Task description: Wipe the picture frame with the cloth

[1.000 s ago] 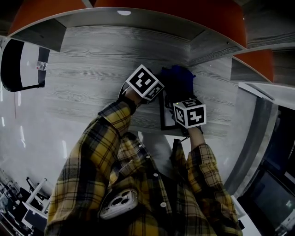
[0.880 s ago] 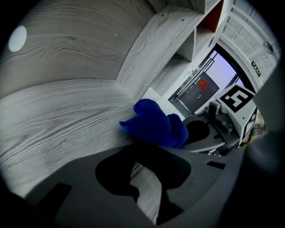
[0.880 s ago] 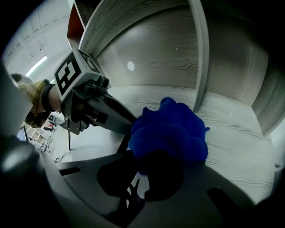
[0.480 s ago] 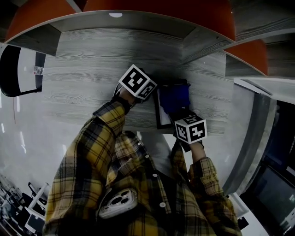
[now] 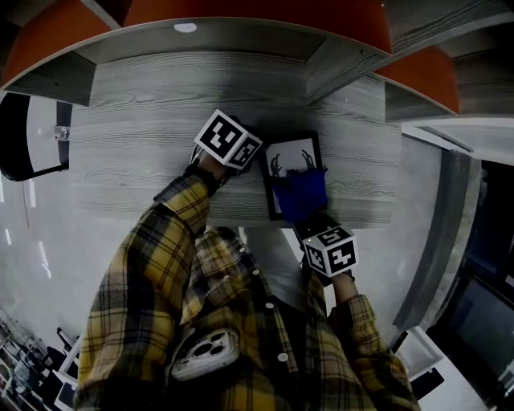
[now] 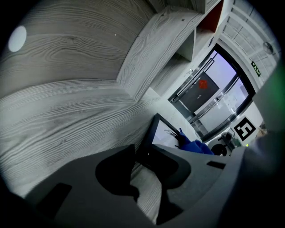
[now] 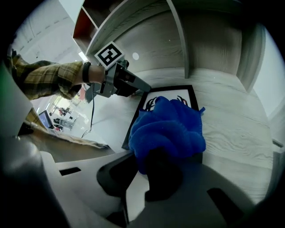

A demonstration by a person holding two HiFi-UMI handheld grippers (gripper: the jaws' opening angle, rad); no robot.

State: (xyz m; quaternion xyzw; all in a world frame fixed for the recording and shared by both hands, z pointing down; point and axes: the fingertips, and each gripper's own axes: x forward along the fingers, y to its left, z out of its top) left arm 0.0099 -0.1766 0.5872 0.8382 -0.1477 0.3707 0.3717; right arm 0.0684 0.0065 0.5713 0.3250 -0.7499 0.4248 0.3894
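Note:
A black picture frame [image 5: 291,156] with an antler drawing lies flat on the grey wood desk [image 5: 152,112]. My left gripper [image 5: 259,156] sits at its left edge. In the left gripper view the jaws [image 6: 147,153] straddle the frame's dark rim [image 6: 151,133] and are shut on it. My right gripper [image 5: 309,215] is shut on a bunched blue cloth [image 5: 299,195], which rests on the near half of the picture. In the right gripper view the cloth [image 7: 169,129] bulges out of the jaws [image 7: 147,164] over the frame [image 7: 153,102], hiding the glass under it.
The desk's near edge [image 5: 241,221] runs just below the frame. Upright grey partitions with orange panels [image 5: 257,10] close off the back and right. A black-and-white chair [image 5: 28,136] stands at the left. A phone [image 5: 210,353] sits in the shirt pocket.
The right gripper has dragged the cloth down the frame toward the near edge, uncovering the antler drawing on the far half. The left gripper has stayed at the frame's left edge.

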